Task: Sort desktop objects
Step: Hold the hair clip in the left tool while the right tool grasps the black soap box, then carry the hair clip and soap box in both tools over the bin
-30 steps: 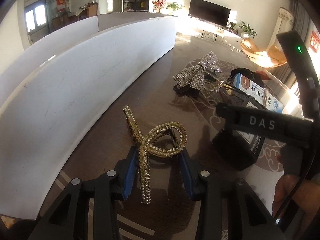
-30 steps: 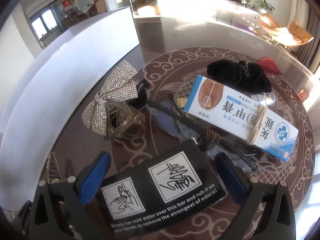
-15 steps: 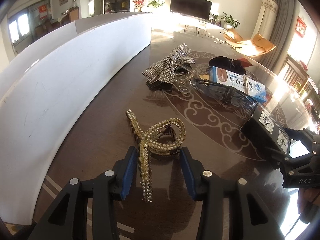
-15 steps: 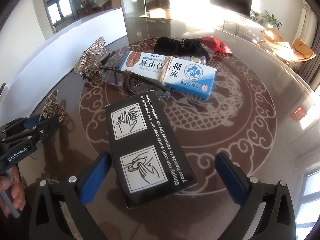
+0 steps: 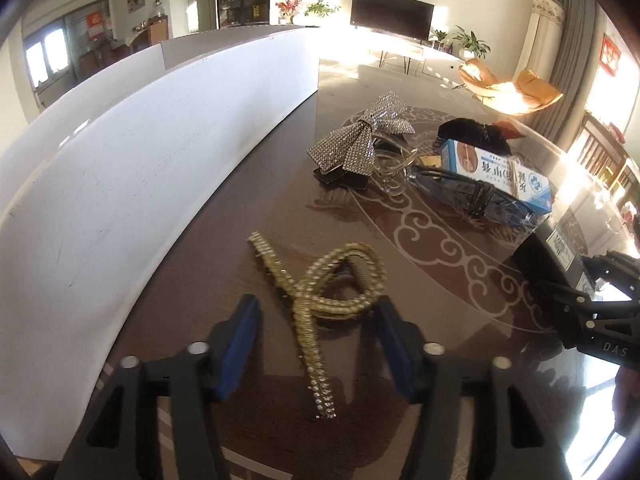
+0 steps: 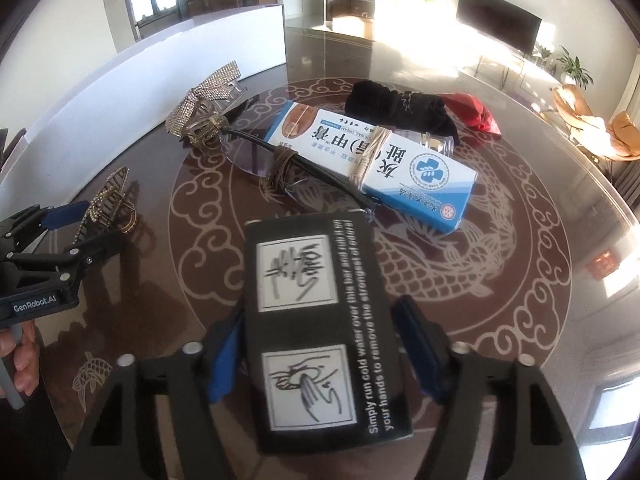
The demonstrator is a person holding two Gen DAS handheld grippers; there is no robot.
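Note:
A gold rhinestone hair claw point(image 5: 324, 300) lies on the dark table between the open fingers of my left gripper point(image 5: 316, 340); the pads stand apart from it. It also shows in the right wrist view point(image 6: 108, 208). A black box with white pictograms point(image 6: 316, 332) lies flat between the fingers of my right gripper point(image 6: 320, 352), which have closed in near its sides; a gap shows on the right side. The right gripper shows in the left wrist view point(image 5: 596, 312) at the right edge.
A silver bow clip point(image 5: 360, 140), a clear claw clip point(image 5: 396, 168), dark glasses point(image 6: 288, 168), a blue and white cream box point(image 6: 380, 160), black cloth point(image 6: 396, 108) and red cloth point(image 6: 472, 116) lie further back. A white board point(image 5: 140, 152) runs along the left.
My left gripper has opened wider around the gold claw. My right gripper has narrowed around the black box, which has turned lengthwise between its fingers.

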